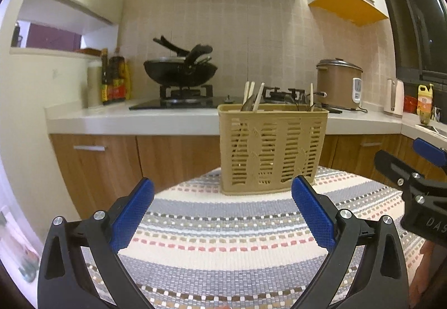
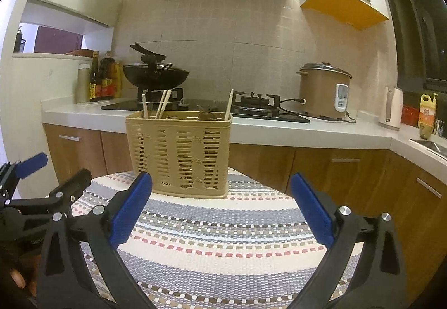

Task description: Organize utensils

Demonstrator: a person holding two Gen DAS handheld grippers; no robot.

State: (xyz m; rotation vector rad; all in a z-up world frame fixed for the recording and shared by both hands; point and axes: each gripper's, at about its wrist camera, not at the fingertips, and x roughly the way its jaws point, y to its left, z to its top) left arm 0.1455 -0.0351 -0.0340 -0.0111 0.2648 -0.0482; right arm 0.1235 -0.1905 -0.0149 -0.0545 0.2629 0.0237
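A tan slotted plastic utensil basket (image 1: 272,147) (image 2: 178,152) stands upright at the far end of a striped woven tablecloth (image 1: 223,239) (image 2: 223,239). Pale chopsticks (image 1: 258,96) (image 2: 163,102) and a dark metal utensil (image 1: 248,105) stick out of its top. My left gripper (image 1: 223,182) is open, short of the basket, with nothing between its blue pads (image 1: 134,214). My right gripper (image 2: 221,178) is open wide and empty, with the basket ahead and to its left. Each gripper shows at the edge of the other's view: the right gripper (image 1: 408,158) and the left gripper (image 2: 56,169).
Behind the table runs a white counter (image 1: 111,116) over wooden cabinets. On it are a black wok (image 1: 180,71) on a gas stove, sauce bottles (image 1: 114,80), a brown rice cooker (image 1: 338,85), a white kettle (image 2: 392,107) and a yellow bottle (image 2: 427,110).
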